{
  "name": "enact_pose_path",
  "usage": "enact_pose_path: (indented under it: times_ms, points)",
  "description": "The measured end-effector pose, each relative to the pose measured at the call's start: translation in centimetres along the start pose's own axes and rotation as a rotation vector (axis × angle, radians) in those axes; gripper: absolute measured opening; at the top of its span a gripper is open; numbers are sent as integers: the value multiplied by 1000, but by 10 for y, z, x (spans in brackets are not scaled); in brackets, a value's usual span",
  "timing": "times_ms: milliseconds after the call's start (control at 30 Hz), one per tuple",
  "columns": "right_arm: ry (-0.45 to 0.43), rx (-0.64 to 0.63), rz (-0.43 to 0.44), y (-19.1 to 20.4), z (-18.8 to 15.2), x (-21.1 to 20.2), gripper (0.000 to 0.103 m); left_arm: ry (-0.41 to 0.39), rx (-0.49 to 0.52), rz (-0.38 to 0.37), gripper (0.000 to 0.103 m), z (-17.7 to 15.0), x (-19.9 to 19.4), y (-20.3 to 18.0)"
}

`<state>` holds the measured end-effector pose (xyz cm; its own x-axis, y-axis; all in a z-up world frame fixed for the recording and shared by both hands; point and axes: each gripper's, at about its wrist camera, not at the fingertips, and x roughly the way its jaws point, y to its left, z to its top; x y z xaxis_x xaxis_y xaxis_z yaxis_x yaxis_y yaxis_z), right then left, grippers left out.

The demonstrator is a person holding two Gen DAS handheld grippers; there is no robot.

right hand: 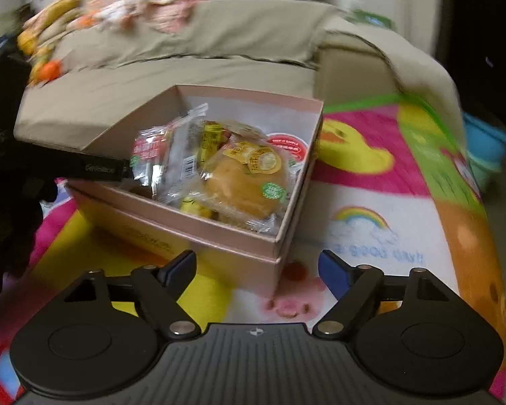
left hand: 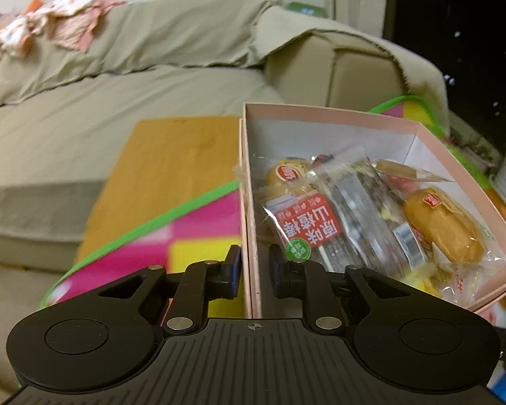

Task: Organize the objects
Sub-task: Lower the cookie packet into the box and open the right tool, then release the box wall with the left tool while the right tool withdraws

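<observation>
We see a pink box (left hand: 334,114), open at the top, resting on a brightly printed play mat (right hand: 371,175) in front of a beige sofa (left hand: 84,118); it holds wrapped snacks (left hand: 320,222), among them a yellow bun (right hand: 246,182) and a red-labelled packet (left hand: 307,226). The left gripper (left hand: 255,265) straddles the near left wall of the box, one finger outside and one inside, the jaws narrow; the inner pad appears to stand slightly off the wall, and we cannot tell whether the outer pad touches it. The right gripper (right hand: 256,266) hovers just before the near corner of the box, its jaws wide and holding nothing. A wooden board (left hand: 172,168) lies just left of the box.
</observation>
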<state>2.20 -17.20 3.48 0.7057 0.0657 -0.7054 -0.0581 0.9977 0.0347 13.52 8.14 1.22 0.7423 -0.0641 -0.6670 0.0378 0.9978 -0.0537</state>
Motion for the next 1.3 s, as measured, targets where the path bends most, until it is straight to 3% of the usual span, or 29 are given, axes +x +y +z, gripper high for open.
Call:
enact_pose_path:
  times_ms: [133, 267, 333, 433, 500, 633, 700, 800, 933, 1000, 1300]
  points:
    - [-49, 57, -43, -10, 2, 12, 80, 13, 55, 89, 45, 10, 11, 0]
    - [-90, 48, -78, -8, 1, 13, 80, 33, 56, 122, 46, 16, 14, 5]
    - [-103, 32, -106, -5, 2, 16, 80, 28, 50, 125, 42, 16, 8, 4]
    - [-121, 18, -146, -1, 0, 13, 89, -39, 20, 114, 42, 11, -25, 5]
    - [-126, 13, -137, 1, -8, 2, 103, -108, 18, 133, 47, 6, -53, 3]
    - [-101, -4, -115, 11, -27, -12, 103, -263, -5, 185, 43, -23, -111, -10]
    - [-90, -3, -107, 16, -39, -17, 103, -244, -18, 134, 43, -44, -124, -17]
    - [-60, -3, -92, 22, -57, -19, 103, -135, -27, 57, 43, -79, -124, -34]
    - [-37, 14, -141, 20, -64, -19, 103, -103, 8, 64, 43, -109, -122, -55]
    - [-27, 64, -101, 11, -64, -17, 103, -100, 2, 52, 43, -113, -120, -60]
    - [-127, 101, -117, 10, -80, -22, 103, -129, 19, 101, 46, -125, -109, -75]
